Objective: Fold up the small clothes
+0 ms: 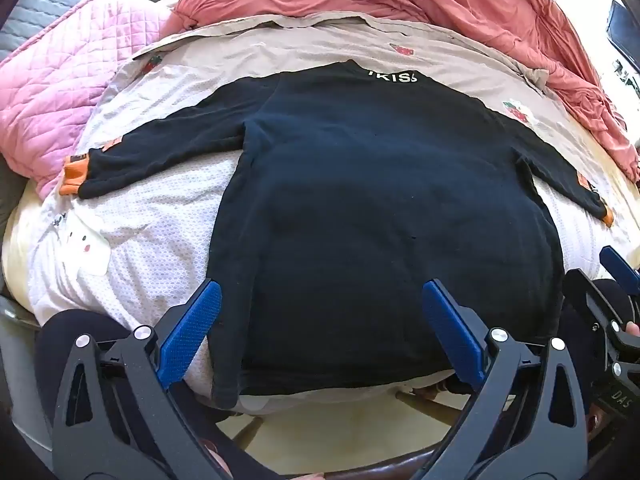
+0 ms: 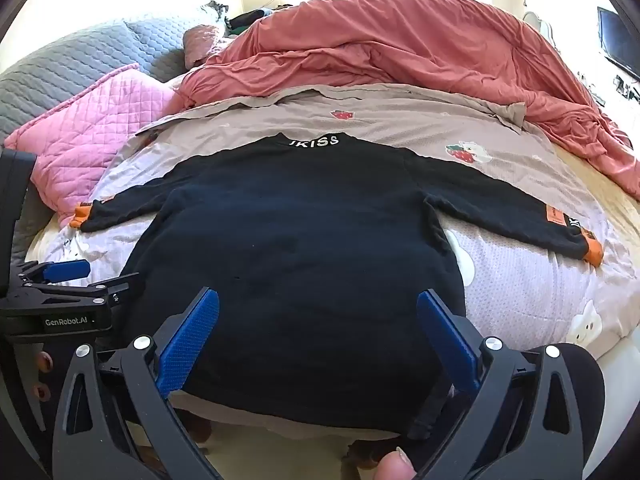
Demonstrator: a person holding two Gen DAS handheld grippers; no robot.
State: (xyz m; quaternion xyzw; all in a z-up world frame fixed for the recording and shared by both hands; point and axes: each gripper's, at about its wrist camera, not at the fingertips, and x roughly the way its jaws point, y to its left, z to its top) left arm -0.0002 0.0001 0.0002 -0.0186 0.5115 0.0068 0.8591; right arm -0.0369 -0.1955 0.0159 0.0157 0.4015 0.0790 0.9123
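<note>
Dark navy long-sleeved top with orange cuffs (image 1: 384, 220) lies spread flat, back up, on the bed's pale printed sheet (image 1: 152, 216), sleeves out to both sides, collar lettering at the far end, hem at the near edge of the bed.

Risks, as judged from this layout:
- Hem overhangs the bed edge slightly; a pull toward the near side could drag the whole top off.
- Fabric is soft and thick-looking; a pinch at the hem may catch one layer only, so the fold comes out skewed.
- A pinch taken too deep may catch the sheet as well and lift it with the top.
- Uneven lift between the two sides would wrinkle the body panel.

Pose: left tongs (image 1: 320, 316) spread wide, empty, pitched steeply down over the left part of the hem. Right tongs (image 2: 318, 320) likewise spread, empty, angled less steeply over the right part. Neither pair of blue pads (image 2: 192, 332) presses cloth.
</note>
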